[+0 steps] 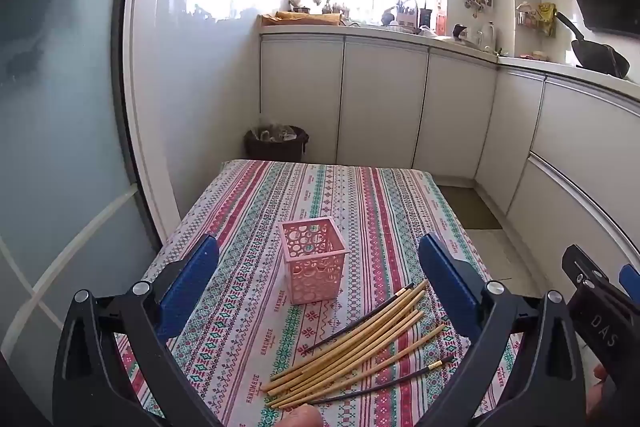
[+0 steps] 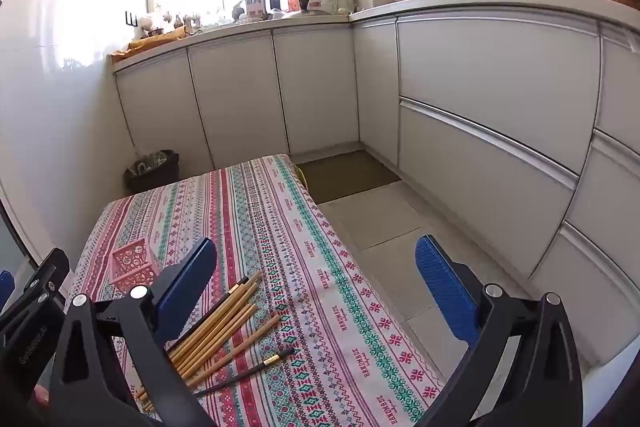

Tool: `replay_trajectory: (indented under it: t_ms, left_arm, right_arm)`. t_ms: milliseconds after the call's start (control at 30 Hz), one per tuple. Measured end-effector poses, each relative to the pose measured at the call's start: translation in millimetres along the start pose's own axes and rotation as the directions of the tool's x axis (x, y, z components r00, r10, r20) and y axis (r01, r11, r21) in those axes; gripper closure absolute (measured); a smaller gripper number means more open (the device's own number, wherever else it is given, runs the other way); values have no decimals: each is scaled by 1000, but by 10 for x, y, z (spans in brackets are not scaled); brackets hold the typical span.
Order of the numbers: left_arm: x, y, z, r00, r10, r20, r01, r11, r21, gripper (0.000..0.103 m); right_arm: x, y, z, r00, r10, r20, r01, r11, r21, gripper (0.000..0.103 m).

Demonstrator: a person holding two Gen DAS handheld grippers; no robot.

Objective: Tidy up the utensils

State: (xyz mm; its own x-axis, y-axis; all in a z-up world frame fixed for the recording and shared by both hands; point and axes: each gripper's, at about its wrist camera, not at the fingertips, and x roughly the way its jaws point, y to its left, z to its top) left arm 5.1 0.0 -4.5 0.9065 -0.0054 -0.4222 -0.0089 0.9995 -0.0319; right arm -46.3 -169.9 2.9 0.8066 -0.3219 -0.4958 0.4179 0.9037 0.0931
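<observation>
I read "HANDMADE" repeated along the cloth [image 1: 280, 343] on the worktop, "DAS" on the right gripper [image 1: 604, 327] at my four o'clock, and "GenRobot.AI" on the left gripper [image 2: 28, 343].

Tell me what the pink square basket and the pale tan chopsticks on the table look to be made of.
Pink square basket: most likely moulded plastic, semi-matte; its even colour and walls pierced with round cut-outs suggest so.
Pale tan chopsticks: probably bamboo or wood, unpainted and matte, judging by the natural straw colour; no grain is visible.
</observation>
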Motion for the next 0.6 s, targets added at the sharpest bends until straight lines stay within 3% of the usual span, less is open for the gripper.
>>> replay_trajectory:
  t_ms: [600]
  left_arm:
    - [22, 12, -26, 1000, -2, -5, 2, 1000, -3, 7]
  right_arm:
    - [25, -3, -15, 1000, -1, -7, 1, 1000, 2, 6]
